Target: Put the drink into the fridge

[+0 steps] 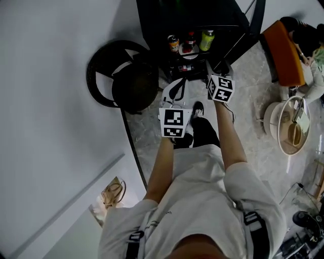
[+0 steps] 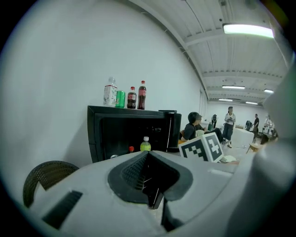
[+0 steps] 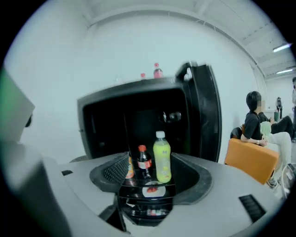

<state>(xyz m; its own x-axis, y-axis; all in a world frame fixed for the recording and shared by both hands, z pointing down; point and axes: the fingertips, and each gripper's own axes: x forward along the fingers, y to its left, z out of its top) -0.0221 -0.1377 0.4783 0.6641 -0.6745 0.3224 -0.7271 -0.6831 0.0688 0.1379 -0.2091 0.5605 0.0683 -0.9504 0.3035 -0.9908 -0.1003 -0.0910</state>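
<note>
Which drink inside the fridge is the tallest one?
The yellow-green bottle with the white cap. It is the rightmost of the three and rises well above the red-capped cola bottle and the orange can beside it.

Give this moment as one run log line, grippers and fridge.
fridge: open | inside: green bottle, cola bottle, can | left gripper: shut, empty | right gripper: open, empty
</note>
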